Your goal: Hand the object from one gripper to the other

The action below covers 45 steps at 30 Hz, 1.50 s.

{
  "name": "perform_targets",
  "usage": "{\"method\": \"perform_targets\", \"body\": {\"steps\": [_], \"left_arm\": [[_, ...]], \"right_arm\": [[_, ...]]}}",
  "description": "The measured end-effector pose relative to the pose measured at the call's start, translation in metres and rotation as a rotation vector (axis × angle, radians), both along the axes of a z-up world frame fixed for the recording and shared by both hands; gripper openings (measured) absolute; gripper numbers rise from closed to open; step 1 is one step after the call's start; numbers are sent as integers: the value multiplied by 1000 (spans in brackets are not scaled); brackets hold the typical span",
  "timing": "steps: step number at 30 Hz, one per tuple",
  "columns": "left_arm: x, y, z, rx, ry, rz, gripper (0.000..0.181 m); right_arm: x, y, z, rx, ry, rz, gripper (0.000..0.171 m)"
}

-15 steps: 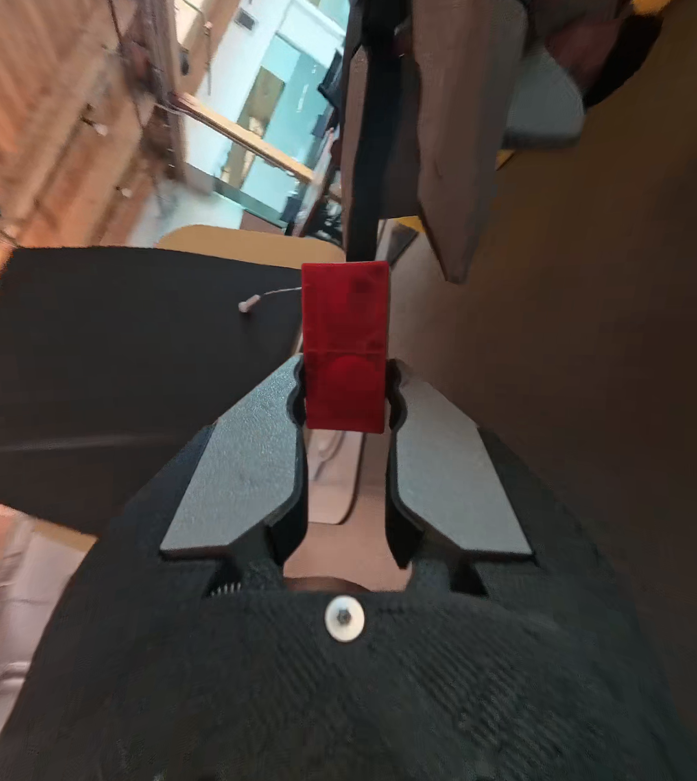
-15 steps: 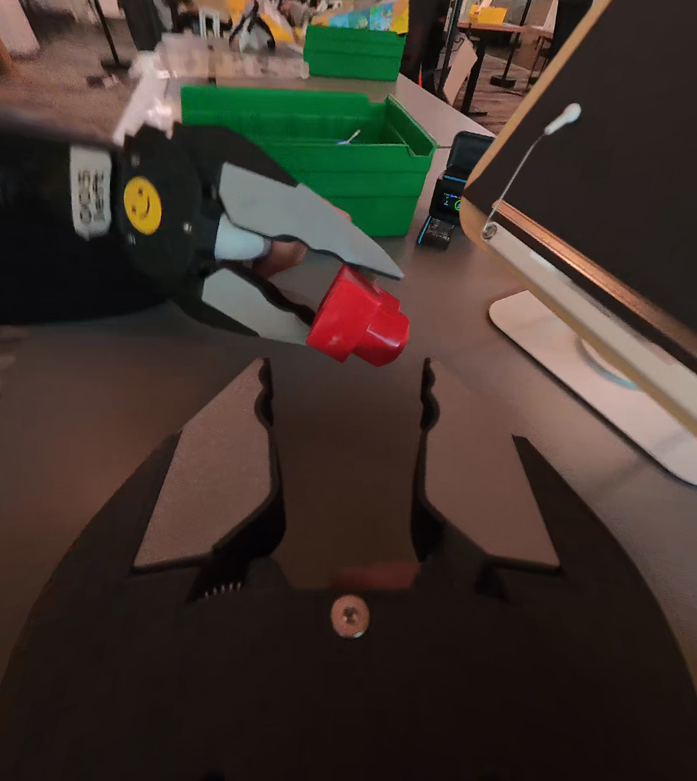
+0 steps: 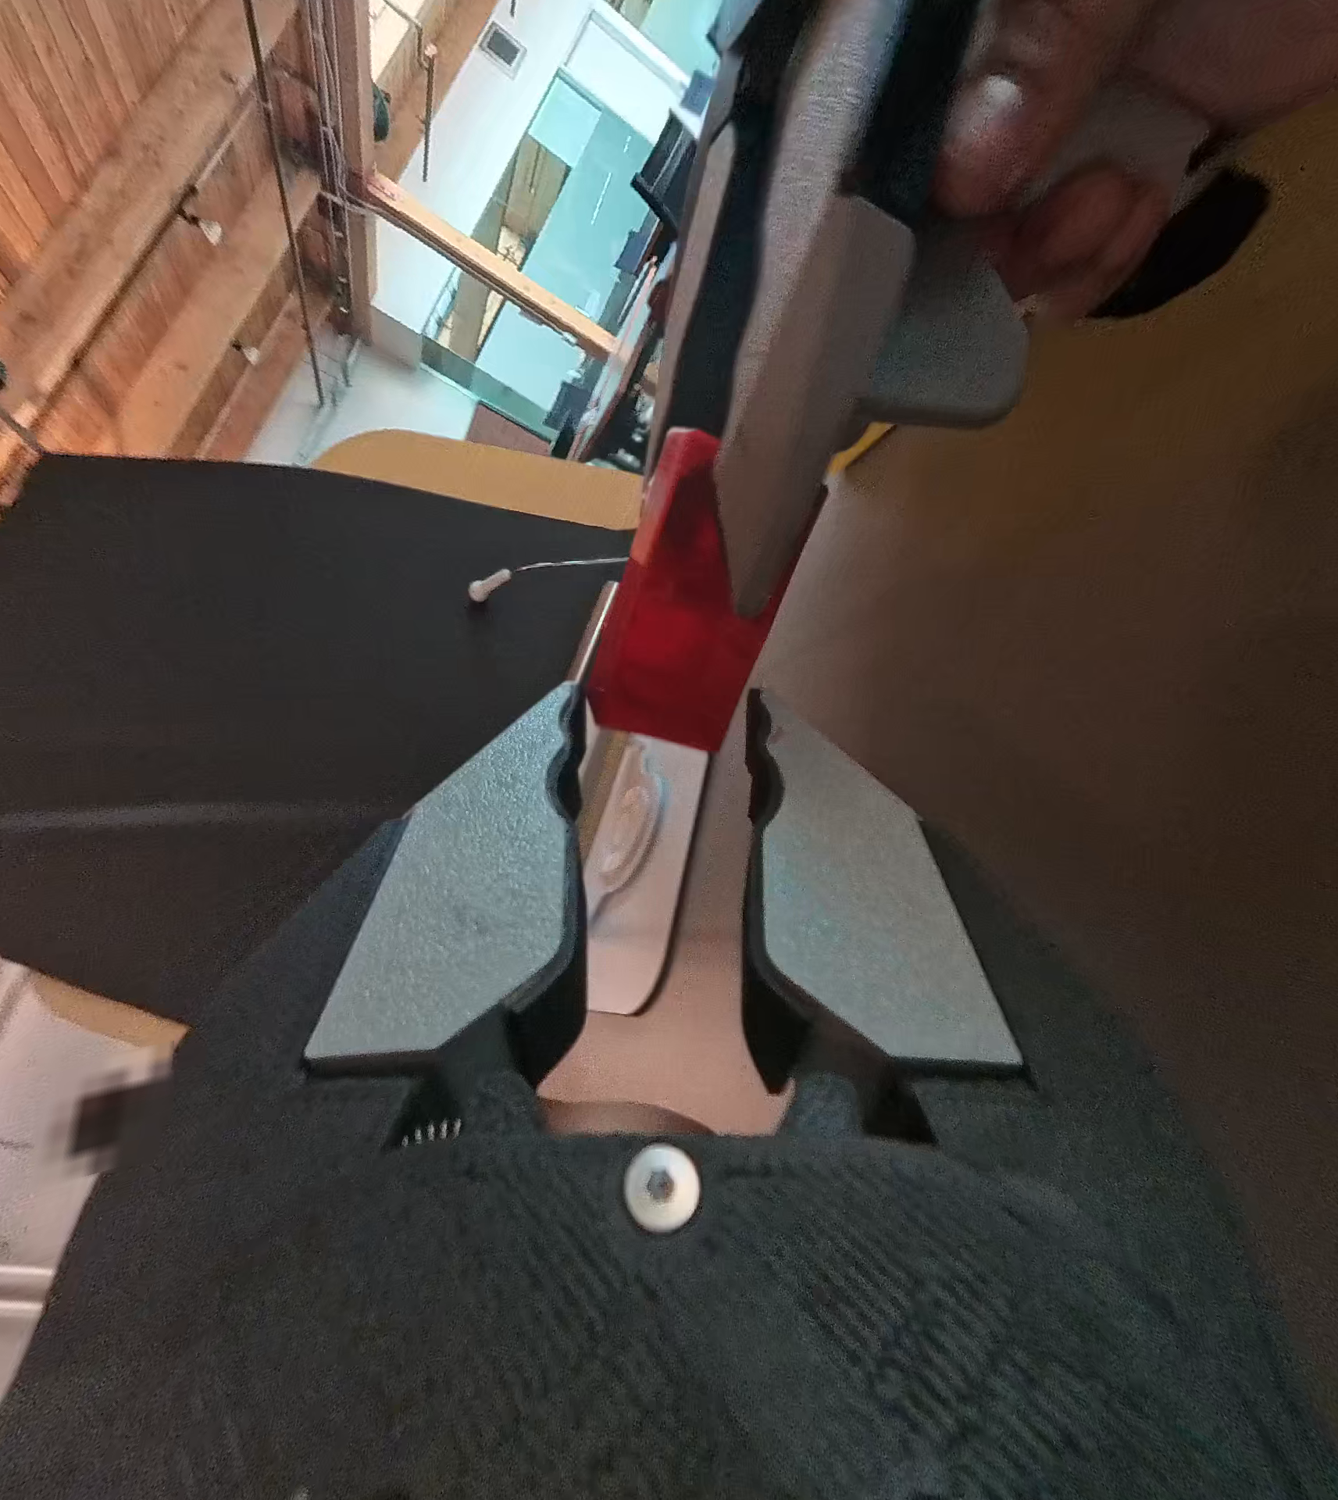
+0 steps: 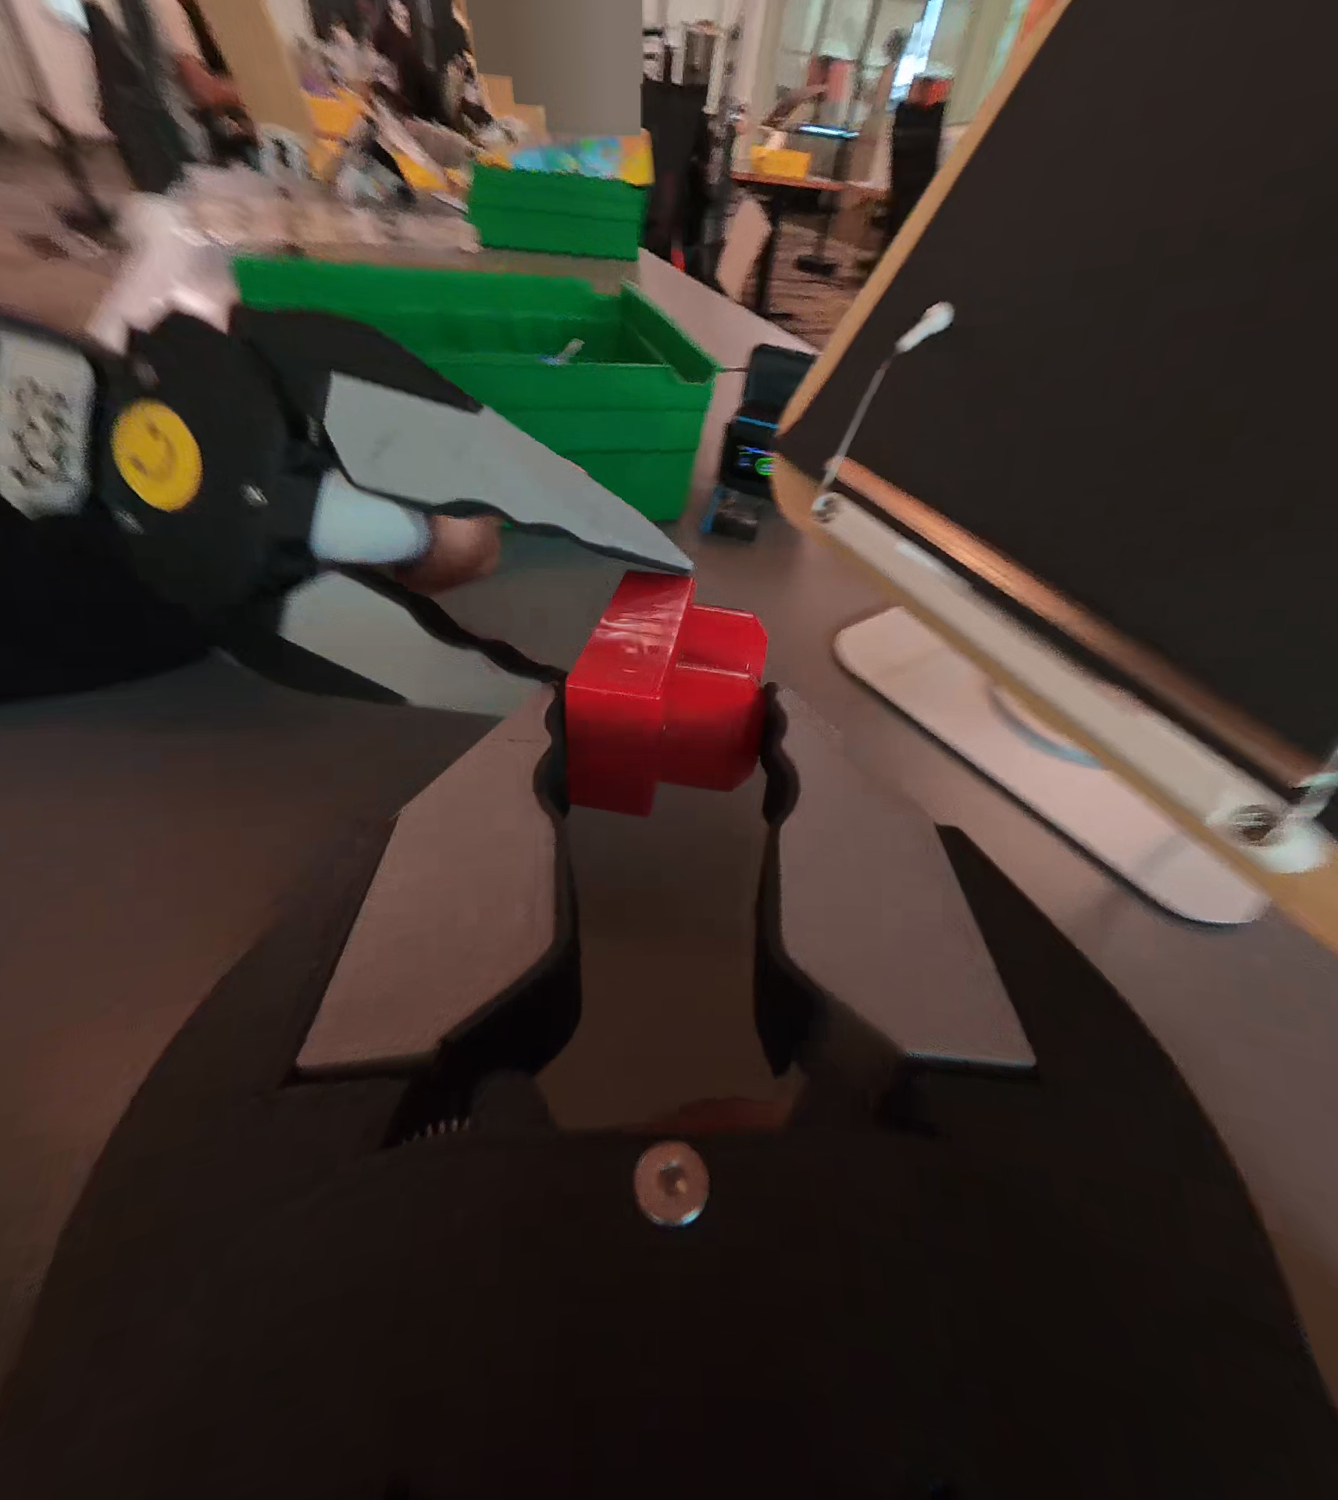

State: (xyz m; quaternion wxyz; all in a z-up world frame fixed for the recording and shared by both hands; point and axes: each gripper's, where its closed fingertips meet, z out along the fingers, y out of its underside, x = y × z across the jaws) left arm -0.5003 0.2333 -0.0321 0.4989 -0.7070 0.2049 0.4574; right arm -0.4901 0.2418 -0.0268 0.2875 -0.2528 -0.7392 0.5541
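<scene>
The red block (image 4: 649, 714) has a square base and a round stub. My right gripper (image 4: 665, 714) is shut on it, one fingertip on the base and one on the stub. My left gripper (image 4: 625, 621) comes in from the left, and both its tips touch the base's far end. In the left wrist view the block (image 3: 665, 649) sits tilted at the tips of my left gripper (image 3: 661, 706), which still pinch its near end. A finger of the right gripper (image 3: 779, 365) reaches down over the block from above. All of this is held above the grey table (image 4: 162, 812).
A black board on a stand (image 4: 1136, 325) leans close on the right, with its pale base plate (image 4: 1014, 755) on the table. Green bins (image 4: 568, 390) and a small device with a lit screen (image 4: 755, 463) stand behind. A person's hand (image 3: 1055, 122) holds the right gripper. The grippers are tip to tip, or close to it.
My right gripper moved forward and closed on the red block. The block has slid outward toward the left gripper's tips and tilted. The left jaws look no wider.
</scene>
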Motion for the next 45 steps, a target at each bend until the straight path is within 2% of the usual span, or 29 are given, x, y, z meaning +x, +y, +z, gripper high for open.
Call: {"method": "perform_targets", "body": {"steps": [3,5,7,9,12,14,16,18,19,21,25,27,29,31,36,40,43,45], "left_arm": [[0,-3,4,59,-199,-55,42],[2,-4,9,118,-387,-109,44],[0,-7,20,214,-629,-158,53],[4,-12,35,296,-932,-259,61],[9,-20,50,370,-1307,-431,59],[19,-22,48,327,-1471,-537,59],[33,-19,42,247,-1556,-609,60],[43,-15,35,187,-1564,-627,60],[48,-13,31,158,-1549,-626,59],[55,-12,30,128,-1503,-654,41],[29,-7,19,163,-1218,-431,36],[7,-8,18,191,-983,-268,36],[-8,-12,27,215,-666,-143,35],[-12,-15,29,181,-422,-50,36],[5,-4,21,46,26,15,36],[25,9,16,20,162,-22,37],[30,12,13,4,177,-35,36],[30,11,10,-9,196,-49,37]], "right_arm": [[-3,10,12,193,217,-118,44],[0,10,14,395,382,-166,44],[3,6,14,588,530,-203,44],[4,1,15,677,619,-228,44],[9,-8,16,641,643,-197,45],[16,-17,21,593,672,-162,45],[25,-27,25,553,694,-111,44],[33,-36,28,485,689,-58,44],[34,-38,28,435,661,-35,45],[28,-35,20,394,568,-20,44],[4,-17,-13,361,295,-55,47],[2,-16,-21,274,172,-14,49],[1,-15,-20,154,60,10,54],[0,-11,-13,27,-10,18,66],[3,-11,9,-278,-141,82,82],[10,-27,6,-356,-247,171,83],[8,-34,-8,-282,-260,156,73],[7,-33,-11,-223,-236,143,72]]}}
